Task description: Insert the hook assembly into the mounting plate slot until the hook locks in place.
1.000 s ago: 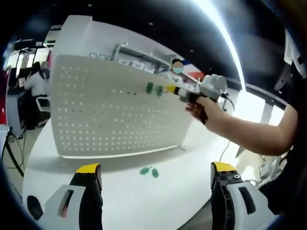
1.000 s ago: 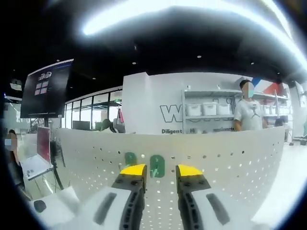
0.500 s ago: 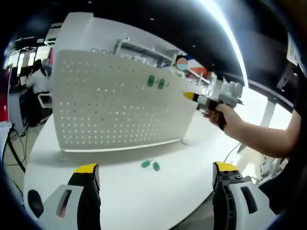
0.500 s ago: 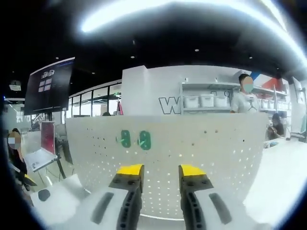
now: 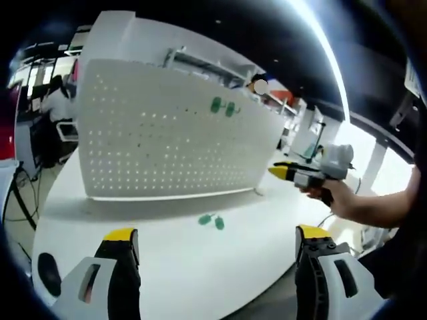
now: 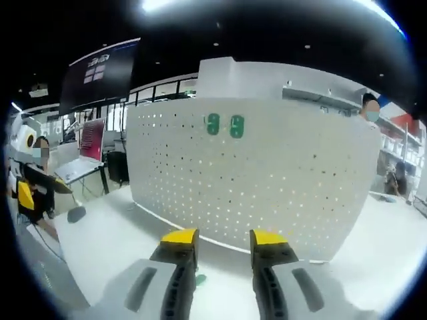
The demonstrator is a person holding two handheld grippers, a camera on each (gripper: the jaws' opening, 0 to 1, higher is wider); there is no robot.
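Mounting plate: white perforated board (image 5: 167, 143), upright on the white counter (image 5: 167, 267); also seen in the right gripper view (image 6: 267, 180). Judged rigid and steady enough to take a push.

Hooks on plate: two small green pieces (image 5: 223, 107) side by side near the top edge of the board; seen from the right gripper view as well (image 6: 225, 125). Whether they are locked cannot be told at this size.

Hooks on counter: a pair of small green pieces (image 5: 211, 221) lying flat just in front of the board's foot, well apart from both grippers.

Handling, judged: light, hard plastic, small and likely to slide on the smooth counter; best pinched across the flat body, the insertion end left free. Little force should be needed; a firm push at the slot is expected for locking.

Left hand-held gripper (image 5: 213, 243): jaws spread wide, nothing between them, low over the counter.

Right hand-held gripper (image 6: 221, 240): jaws parted by a narrow gap, nothing held; seen from the left gripper view (image 5: 283, 173) in a person's hand, off the board's right end.
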